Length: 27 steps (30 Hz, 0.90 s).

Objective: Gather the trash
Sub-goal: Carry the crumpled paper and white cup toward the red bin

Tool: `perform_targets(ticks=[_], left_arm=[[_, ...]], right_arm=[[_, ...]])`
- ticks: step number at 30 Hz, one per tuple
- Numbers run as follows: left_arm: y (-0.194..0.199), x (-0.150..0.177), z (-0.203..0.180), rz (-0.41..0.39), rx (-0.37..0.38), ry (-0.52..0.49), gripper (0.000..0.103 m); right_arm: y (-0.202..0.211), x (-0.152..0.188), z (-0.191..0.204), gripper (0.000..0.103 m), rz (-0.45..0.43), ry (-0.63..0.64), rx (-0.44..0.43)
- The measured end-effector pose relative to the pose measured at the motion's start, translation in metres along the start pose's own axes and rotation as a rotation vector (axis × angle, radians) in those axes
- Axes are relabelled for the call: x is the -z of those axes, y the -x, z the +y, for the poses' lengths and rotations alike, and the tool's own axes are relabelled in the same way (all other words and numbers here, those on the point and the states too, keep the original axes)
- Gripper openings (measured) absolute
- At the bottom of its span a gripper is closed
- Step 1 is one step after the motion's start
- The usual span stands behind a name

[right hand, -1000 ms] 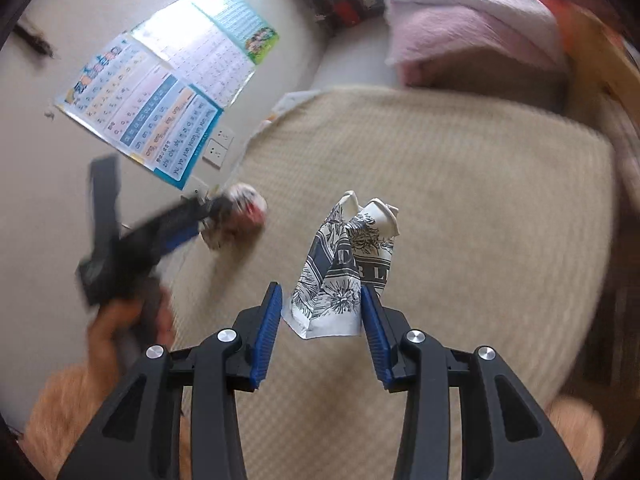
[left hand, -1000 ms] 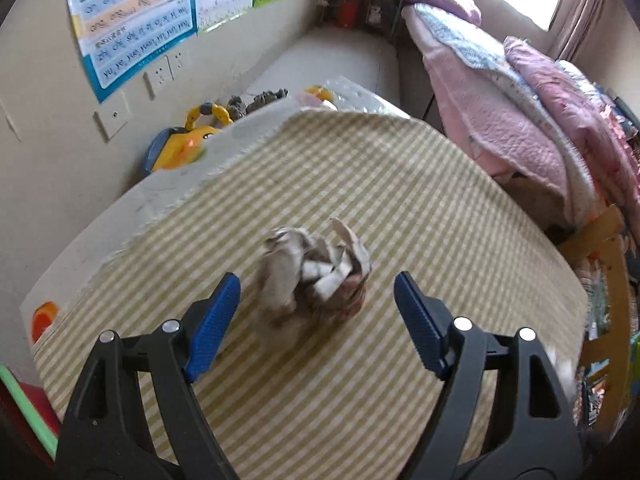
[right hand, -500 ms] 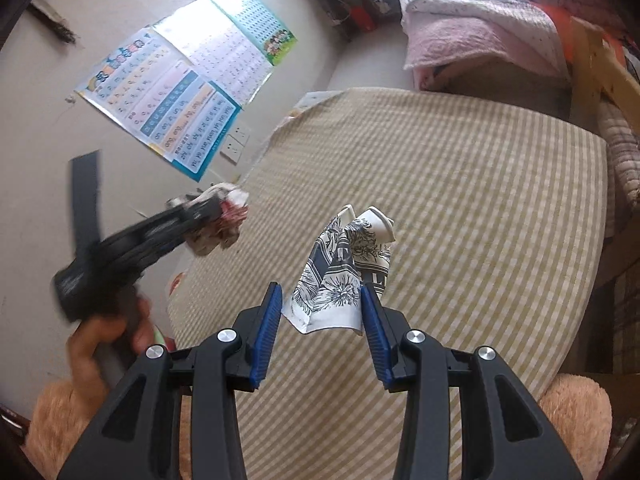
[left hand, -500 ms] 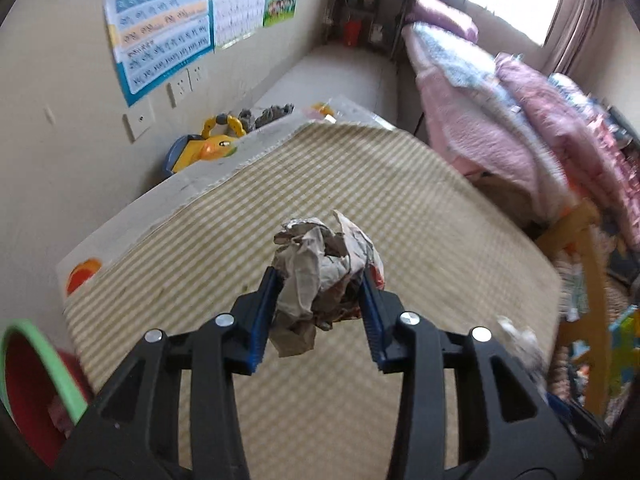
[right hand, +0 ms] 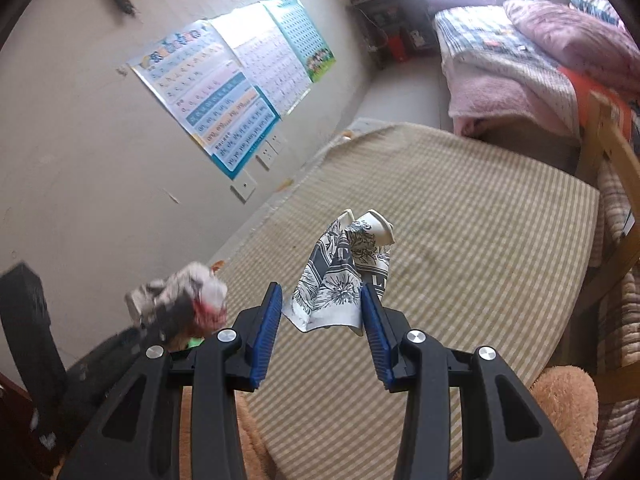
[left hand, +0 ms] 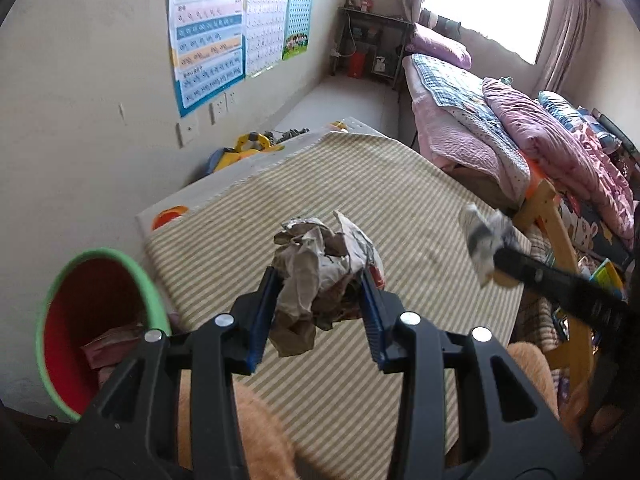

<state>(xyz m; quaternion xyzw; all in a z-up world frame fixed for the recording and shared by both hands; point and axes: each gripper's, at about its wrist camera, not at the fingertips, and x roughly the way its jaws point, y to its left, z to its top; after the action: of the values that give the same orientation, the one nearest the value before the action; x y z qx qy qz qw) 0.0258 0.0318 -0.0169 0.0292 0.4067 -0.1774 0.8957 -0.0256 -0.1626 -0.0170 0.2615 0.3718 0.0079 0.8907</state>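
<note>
A crumpled wad of brown and white paper hangs clear of the striped tablecloth, and my left gripper is shut on it. A red bin with a green rim stands low at the left, beside that gripper, with some scraps inside. My right gripper is shut on a crushed paper cup printed with dark flowers, held above the cloth. In the right wrist view the wad appears blurred at the lower left. In the left wrist view the cup shows at the right.
A bed heaped with pink quilts lies beyond the table. A wooden chair frame stands at the table's right edge. A yellow toy sits by the wall with posters. Orange plush lies under the grippers.
My left gripper closed on the paper wad, lifted it off the cloth and carried it back and left; the red bin came into view. The right gripper rose with the cup.
</note>
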Motion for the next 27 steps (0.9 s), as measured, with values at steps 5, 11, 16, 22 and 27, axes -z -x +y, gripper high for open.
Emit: perform_targets(ticks=[5,11,16,22,27], left_arm=[[0.020,0.001,0.019,-0.043,-0.028,0.025,0.039],[0.037,0.003,0.045,-0.073,-0.065,0.062,0.039],[0.042,0.008,0.067,-0.071,-0.084,0.104,0.039],[0.046,0.012,0.089,-0.075,-0.104,0.147,0.039],[0.046,0.016,0.102,-0.075,-0.114,0.175,0.039]], right_arm=[[0.008,0.001,0.026,0.040,-0.012,0.053,-0.014],[0.003,0.006,0.055,0.040,0.004,0.110,-0.036],[-0.003,0.011,0.077,0.040,0.024,0.160,-0.050],[-0.013,0.015,0.100,0.040,0.041,0.209,-0.062],[-0.019,0.017,0.112,0.040,0.055,0.236,-0.067]])
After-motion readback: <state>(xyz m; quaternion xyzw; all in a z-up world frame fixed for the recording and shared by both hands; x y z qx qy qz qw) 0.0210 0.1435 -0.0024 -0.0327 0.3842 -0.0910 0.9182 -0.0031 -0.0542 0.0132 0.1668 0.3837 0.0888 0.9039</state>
